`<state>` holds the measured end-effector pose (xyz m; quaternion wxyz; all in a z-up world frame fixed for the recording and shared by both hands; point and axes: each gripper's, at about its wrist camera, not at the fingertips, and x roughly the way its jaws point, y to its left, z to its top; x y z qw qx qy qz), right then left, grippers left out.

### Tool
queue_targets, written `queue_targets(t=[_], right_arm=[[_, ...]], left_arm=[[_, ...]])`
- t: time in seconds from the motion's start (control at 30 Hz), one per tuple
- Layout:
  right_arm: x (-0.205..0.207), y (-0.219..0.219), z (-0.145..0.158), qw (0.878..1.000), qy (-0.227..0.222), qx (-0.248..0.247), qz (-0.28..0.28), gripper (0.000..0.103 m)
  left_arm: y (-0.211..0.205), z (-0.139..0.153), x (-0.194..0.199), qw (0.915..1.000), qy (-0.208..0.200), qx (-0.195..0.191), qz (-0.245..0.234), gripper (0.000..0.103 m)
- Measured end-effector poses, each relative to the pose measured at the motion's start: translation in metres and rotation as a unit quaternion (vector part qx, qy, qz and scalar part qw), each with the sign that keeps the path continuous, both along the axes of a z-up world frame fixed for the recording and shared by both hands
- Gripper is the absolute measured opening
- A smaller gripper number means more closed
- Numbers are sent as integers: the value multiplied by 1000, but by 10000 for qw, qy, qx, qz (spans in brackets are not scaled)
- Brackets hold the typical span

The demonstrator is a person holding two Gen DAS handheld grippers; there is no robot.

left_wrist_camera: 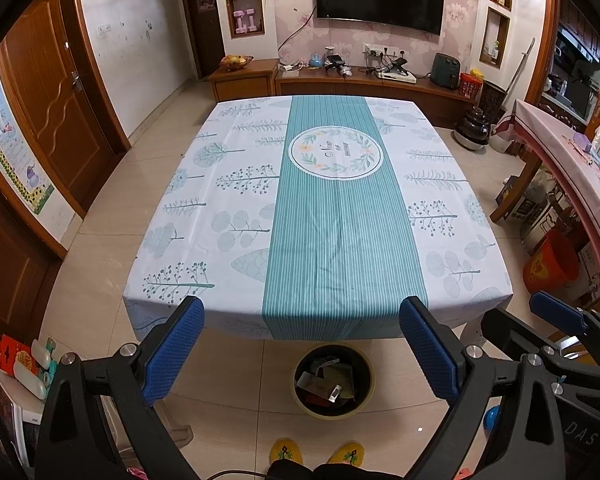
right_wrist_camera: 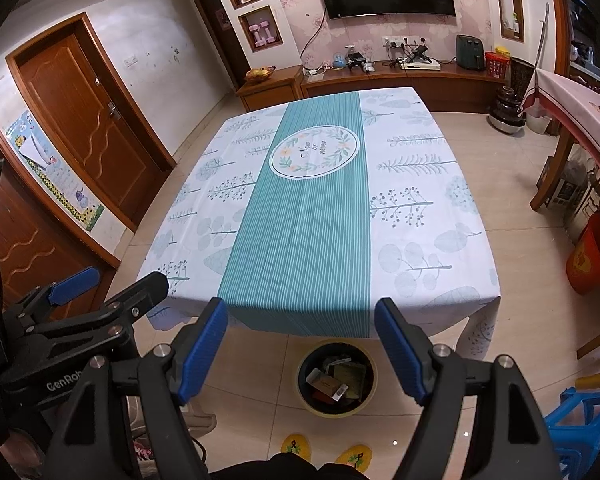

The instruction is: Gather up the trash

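Note:
A round dark trash bin point(left_wrist_camera: 333, 381) with a yellowish rim stands on the floor in front of the table, holding several paper and card scraps; it also shows in the right wrist view point(right_wrist_camera: 336, 378). The table point(left_wrist_camera: 220, 208) wears a white and teal cloth with nothing on it, and it shows in the right wrist view too point(right_wrist_camera: 420, 208). My left gripper point(left_wrist_camera: 302, 354) is open and empty, held above the floor near the table's front edge. My right gripper point(right_wrist_camera: 302, 350) is open and empty beside it, above the bin.
A red bucket point(left_wrist_camera: 550, 261) and a second table point(left_wrist_camera: 556, 136) stand at the right. A blue plastic stool point(right_wrist_camera: 580, 424) is at the lower right. A wooden TV cabinet point(left_wrist_camera: 340, 84) runs along the back wall. Wooden doors point(left_wrist_camera: 56, 92) are at the left.

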<state>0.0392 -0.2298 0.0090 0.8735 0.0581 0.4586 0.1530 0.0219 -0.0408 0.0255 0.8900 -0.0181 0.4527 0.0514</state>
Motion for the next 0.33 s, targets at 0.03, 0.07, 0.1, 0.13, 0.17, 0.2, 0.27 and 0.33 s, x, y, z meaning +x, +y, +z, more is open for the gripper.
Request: queue_targets(t=[0.03,0.07,0.1,0.13,0.17,0.2,0.27,0.33], right_arm=[[0,0,0,10000,1,2,-1,76],[0,0,0,10000,-3,1,-3,76],[0,0,0,10000,-6,-1,-3,76],[0,0,0,10000,-4,0,-4,76],[0,0,0,10000,0,3,-5,76],[0,0,0,10000,2,4,-3,76],[-1,0,0,10000,5,9,-7,76],[-1,0,0,10000,5,8,-10,76]], left_arm=[[0,0,0,10000,0,1,1,97],[0,0,0,10000,-1,4,0,97],[0,0,0,10000,0,5,0,97],[-1,0,1,10000,1,3,2,97],[0,0,0,10000,2,5,3,97],[-1,-1,0,10000,3,8,5,97],[-1,-1,0,10000,3,12,5,97],[-1,-1,0,10000,8,9,9,97]])
